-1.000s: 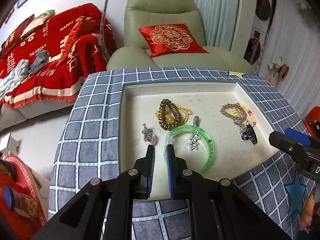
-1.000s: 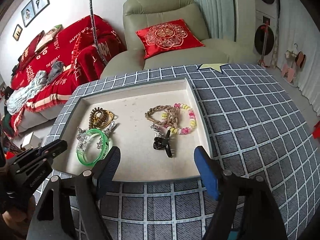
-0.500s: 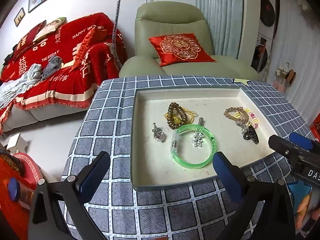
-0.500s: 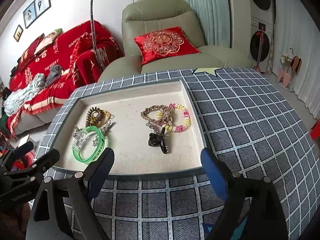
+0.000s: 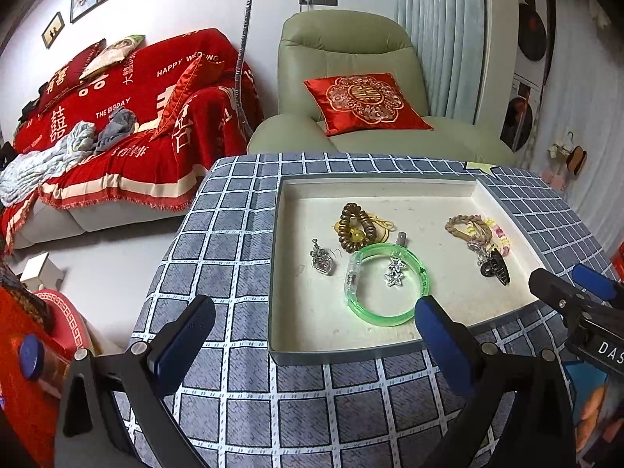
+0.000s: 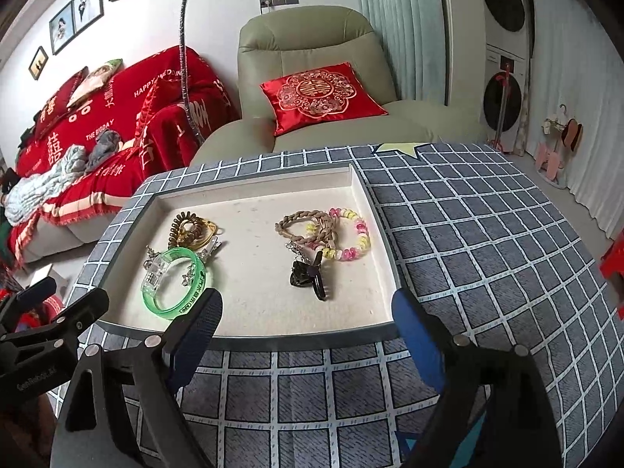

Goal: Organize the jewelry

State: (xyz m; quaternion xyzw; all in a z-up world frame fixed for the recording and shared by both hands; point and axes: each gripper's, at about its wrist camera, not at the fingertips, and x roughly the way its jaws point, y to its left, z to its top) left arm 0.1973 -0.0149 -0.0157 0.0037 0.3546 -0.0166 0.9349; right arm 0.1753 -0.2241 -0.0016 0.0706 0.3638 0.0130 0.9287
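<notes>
Both grippers' fingers (image 5: 187,335) spread empty before the tray (image 5: 351,353) holding green bangle (image 5: 386,284)

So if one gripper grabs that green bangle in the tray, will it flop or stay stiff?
The green bangle probably stays stiff: it holds an even hoop shape lying flat in the tray. Its glossy translucent plastic looks light and perhaps slippery between pads. The star charm lies inside the ring and may shift if the bangle drags.
</notes>
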